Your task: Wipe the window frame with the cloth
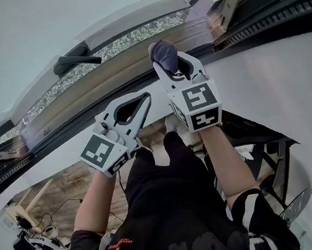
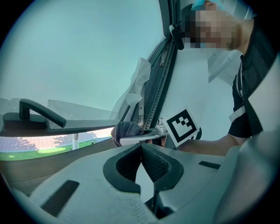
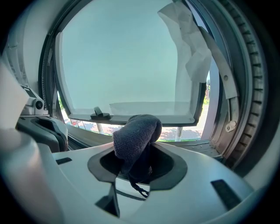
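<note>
A dark grey cloth [image 1: 164, 53] is bunched in my right gripper [image 1: 167, 59], which is shut on it and holds it just in front of the window frame's lower rail [image 1: 111, 71]. In the right gripper view the cloth [image 3: 136, 139] bulges above the jaws, with the open sash [image 3: 131, 116] beyond. My left gripper [image 1: 142, 99] hangs lower left of the right one, shut with nothing in it. The left gripper view shows its pads [image 2: 151, 162] meeting, and the right gripper with the cloth [image 2: 126, 130] near the frame.
A black window handle [image 1: 74, 61] sits on the sash to the left. Hinge hardware and a dark seal track [image 1: 278, 17] run along the upper right. A white sill [image 1: 262, 77] lies below the frame. Furniture and cables on a floor [image 1: 39, 228] show far below.
</note>
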The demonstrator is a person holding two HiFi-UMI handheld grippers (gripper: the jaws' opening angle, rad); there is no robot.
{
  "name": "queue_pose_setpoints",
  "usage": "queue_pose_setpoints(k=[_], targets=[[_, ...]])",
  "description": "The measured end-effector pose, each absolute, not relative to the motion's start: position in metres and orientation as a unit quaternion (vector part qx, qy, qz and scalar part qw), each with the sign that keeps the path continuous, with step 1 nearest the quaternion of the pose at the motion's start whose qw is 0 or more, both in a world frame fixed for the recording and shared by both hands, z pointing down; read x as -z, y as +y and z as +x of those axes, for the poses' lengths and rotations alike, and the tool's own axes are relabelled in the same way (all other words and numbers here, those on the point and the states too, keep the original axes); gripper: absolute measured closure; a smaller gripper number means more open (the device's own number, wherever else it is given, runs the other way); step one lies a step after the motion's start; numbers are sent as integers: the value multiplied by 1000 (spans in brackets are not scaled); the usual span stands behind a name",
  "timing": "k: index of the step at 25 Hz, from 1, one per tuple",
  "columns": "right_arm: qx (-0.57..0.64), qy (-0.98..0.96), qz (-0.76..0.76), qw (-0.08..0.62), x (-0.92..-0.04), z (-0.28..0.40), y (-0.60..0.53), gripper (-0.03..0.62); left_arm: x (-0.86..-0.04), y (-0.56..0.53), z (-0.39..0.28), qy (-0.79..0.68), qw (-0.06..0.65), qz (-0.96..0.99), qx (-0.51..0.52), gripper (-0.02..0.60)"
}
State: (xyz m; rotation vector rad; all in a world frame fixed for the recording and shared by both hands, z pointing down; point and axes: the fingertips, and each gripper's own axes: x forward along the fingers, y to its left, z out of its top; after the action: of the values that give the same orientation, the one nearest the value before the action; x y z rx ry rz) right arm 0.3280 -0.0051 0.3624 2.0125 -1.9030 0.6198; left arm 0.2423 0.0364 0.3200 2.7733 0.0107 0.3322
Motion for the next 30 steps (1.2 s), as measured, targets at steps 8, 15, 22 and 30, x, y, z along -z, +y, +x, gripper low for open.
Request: queue_pose_setpoints(k=[8, 15, 22, 30], targets=[[-217, -650, 713, 150, -362, 352, 4, 437, -321, 44, 260, 16, 174, 978, -118, 561], [-217, -642, 721, 147, -362, 369, 10, 437, -322, 47, 271, 21, 174, 977, -119, 561], [-217, -632, 730, 145, -362, 384, 14, 437, -324, 50, 279, 27, 175, 977, -120, 561], [-217, -623, 737, 146, -362, 399, 17, 437, -325, 50, 287, 32, 176, 977, -120, 561]])
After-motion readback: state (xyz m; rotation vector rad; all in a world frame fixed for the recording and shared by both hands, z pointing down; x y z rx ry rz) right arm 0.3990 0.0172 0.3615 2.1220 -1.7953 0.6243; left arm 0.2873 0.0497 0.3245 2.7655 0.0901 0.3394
